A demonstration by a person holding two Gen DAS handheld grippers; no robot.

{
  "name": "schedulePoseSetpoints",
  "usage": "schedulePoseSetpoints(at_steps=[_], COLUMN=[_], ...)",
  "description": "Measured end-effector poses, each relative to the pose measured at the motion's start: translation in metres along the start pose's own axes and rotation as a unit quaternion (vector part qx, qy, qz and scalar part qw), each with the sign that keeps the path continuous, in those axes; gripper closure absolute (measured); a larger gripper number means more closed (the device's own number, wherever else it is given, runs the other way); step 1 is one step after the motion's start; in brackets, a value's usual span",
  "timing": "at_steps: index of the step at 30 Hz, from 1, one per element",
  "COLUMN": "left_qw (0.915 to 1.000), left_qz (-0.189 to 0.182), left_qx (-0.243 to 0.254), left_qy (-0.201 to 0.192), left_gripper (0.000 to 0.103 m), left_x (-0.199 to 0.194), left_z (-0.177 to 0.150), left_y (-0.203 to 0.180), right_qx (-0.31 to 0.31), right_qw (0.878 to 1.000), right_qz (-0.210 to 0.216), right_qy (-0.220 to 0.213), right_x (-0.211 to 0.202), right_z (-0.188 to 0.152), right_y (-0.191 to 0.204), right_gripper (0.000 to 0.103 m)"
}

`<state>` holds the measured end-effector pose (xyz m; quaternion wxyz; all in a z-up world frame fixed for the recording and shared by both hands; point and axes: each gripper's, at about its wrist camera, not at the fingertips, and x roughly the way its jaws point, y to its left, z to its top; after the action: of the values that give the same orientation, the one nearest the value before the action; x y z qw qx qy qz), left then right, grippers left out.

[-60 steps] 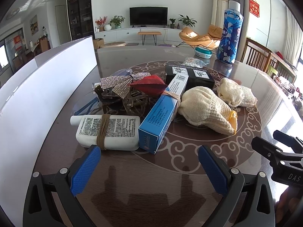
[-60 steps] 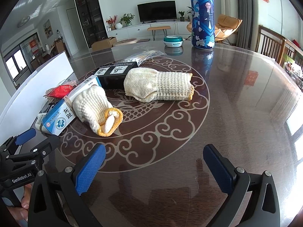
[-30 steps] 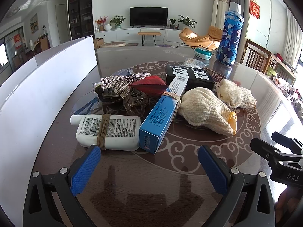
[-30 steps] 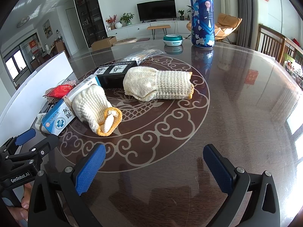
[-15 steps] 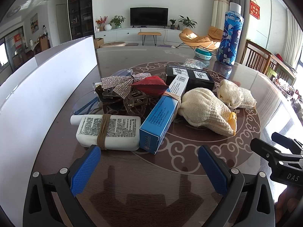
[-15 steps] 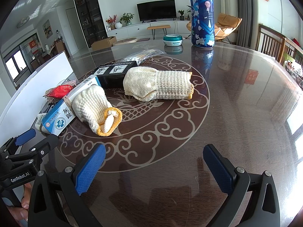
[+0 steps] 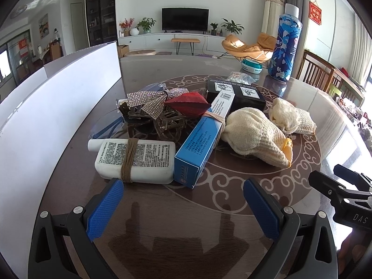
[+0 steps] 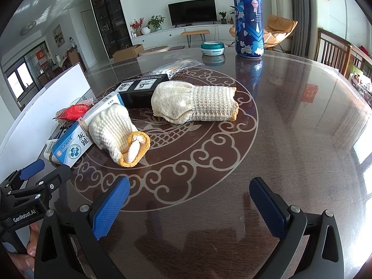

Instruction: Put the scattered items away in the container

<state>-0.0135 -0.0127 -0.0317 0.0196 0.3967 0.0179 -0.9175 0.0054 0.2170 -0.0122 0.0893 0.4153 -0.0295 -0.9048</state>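
Scattered items lie on a dark glossy round table [image 7: 176,211]. A white bottle [image 7: 136,158] bound with brown cord lies nearest my left gripper [image 7: 183,205], which is open and empty just short of it. Beside the bottle lie a blue box [image 7: 202,139], a red pouch [image 7: 187,104], a rhinestone bow [image 7: 148,102], dark hair clips [image 7: 167,123] and a black box [image 7: 237,93]. Two cream knitted gloves [image 8: 116,131] [image 8: 195,103] rest ahead of my open, empty right gripper [image 8: 189,205]. A white-walled container [image 7: 46,107] stands along the left.
A tall blue patterned bottle [image 8: 249,18] and a small teal tin [image 8: 213,46] stand at the table's far side, with a clear plastic packet [image 8: 176,66] near them. Wooden chairs [image 7: 325,74] sit to the right. The other gripper [image 7: 346,193] shows at each view's edge.
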Motion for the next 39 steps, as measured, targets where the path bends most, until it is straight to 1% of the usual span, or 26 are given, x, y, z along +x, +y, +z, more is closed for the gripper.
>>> schedulePoseSetpoints(at_steps=[17,19,21,23,27,29,32,33,35,37,39], left_qw=[1.0,0.9999,0.9998,0.9996,0.9993,0.9991,0.9985,0.9982,0.9974,0.9968,0.9969], left_qz=[0.003,0.01,0.019,0.023,0.028,0.027,0.028,0.03,0.034,0.037,0.039], left_qx=[0.003,0.003,0.011,0.015,0.013,0.015,0.027,0.032,0.04,0.041,0.035], left_qy=[-0.002,-0.002,0.003,0.01,0.022,0.029,0.038,0.041,0.05,0.057,0.059], left_gripper=[0.0,0.0,0.0,0.0,0.0,0.0,0.0,0.0,0.0,0.0,0.0], left_x=[0.002,0.001,-0.003,-0.008,-0.016,-0.017,-0.014,-0.013,-0.009,-0.006,-0.005], left_z=[0.0,-0.002,-0.007,-0.013,-0.025,-0.028,-0.029,-0.028,-0.026,-0.024,-0.021], left_y=[0.0,0.003,0.008,0.019,0.041,0.047,0.047,0.046,0.045,0.045,0.048], right_qx=[0.001,-0.002,-0.015,-0.043,-0.097,-0.115,-0.132,-0.128,-0.105,-0.059,-0.019], right_qw=[1.0,1.0,1.0,0.998,0.994,0.992,0.989,0.99,0.993,0.996,0.996], right_qz=[-0.001,0.002,0.013,0.016,0.022,0.026,0.017,0.015,-0.004,-0.041,-0.07], right_qy=[0.003,0.006,0.016,0.034,0.046,0.053,0.061,0.061,0.06,0.058,0.056], right_x=[0.0,0.002,0.006,0.012,0.021,0.031,0.051,0.056,0.066,0.07,0.068], right_z=[0.0,0.001,0.0,-0.001,0.001,0.008,0.024,0.031,0.042,0.051,0.053], right_y=[0.0,0.001,0.005,0.015,0.04,0.053,0.066,0.067,0.061,0.043,0.023], right_gripper=[0.0,0.0,0.0,0.0,0.0,0.0,0.0,0.0,0.0,0.0,0.0])
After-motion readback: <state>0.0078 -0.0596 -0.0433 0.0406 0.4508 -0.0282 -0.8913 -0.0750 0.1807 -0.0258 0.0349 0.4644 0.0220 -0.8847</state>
